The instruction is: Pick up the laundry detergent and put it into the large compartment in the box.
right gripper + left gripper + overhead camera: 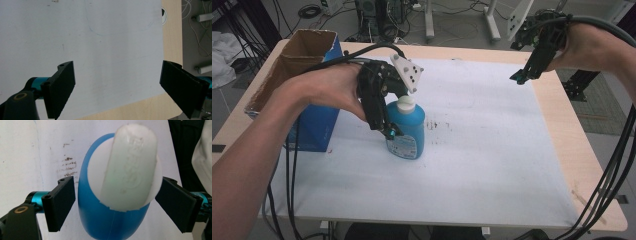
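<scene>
Blue bottle (408,132) with white cap (406,102): stood upright on the white sheet (492,150) that covers the wooden table (562,125), left of centre and just beside the blue cardboard box (312,100) (top flaps open) placed at the table's left side. Left gripper (388,132): held over the bottle from above, its jaws spread to either side of the bottle body; in the left gripper view a narrow gap is seen between the left pad and the blue bottle (100,220), and the right pad is set close to the white cap (127,167), so the bottle is straddled but not clamped. A patch of dark smudges (437,125) is noted on the sheet just right of the bottle. Right gripper (519,77): held raised over the far right part of the table, well apart from the bottle, jaws parted wide with nothing between them; in the right gripper view the bare white sheet (100,37) and the wooden table edge (172,30) are seen below it.
</scene>
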The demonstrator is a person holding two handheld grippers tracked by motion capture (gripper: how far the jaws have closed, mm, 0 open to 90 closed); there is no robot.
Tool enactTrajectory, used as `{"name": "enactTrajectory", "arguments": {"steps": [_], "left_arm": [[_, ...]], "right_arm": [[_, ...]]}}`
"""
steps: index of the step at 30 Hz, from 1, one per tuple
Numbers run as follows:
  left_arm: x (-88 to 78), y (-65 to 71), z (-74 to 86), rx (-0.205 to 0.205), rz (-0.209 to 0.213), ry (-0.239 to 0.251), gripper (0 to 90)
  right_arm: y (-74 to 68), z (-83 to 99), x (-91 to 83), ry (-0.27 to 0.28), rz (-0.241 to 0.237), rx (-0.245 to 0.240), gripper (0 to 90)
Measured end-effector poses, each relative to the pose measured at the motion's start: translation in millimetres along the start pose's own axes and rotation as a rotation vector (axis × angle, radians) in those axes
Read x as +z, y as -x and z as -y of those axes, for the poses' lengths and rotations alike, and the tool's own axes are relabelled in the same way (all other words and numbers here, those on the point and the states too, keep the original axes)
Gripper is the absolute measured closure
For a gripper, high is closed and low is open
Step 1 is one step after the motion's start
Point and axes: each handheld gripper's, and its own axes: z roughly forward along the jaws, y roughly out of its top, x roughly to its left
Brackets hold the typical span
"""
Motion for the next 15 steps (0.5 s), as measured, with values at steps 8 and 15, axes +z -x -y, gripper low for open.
{"name": "enactTrajectory", "arguments": {"steps": [8, 15], "left_arm": [[0.6, -0.4, -0.6, -0.003, 0.01, 0.009, 16.5], [2.0, -0.2, -3.3, -0.002, 0.015, 0.018, 16.8]], "right_arm": [[-0.8, -1.6, -0.5, 0.004, 0.002, 0.002, 12.2], [-0.3, -0.1, -1.0, 0.005, 0.004, 0.003, 12.2]]}}
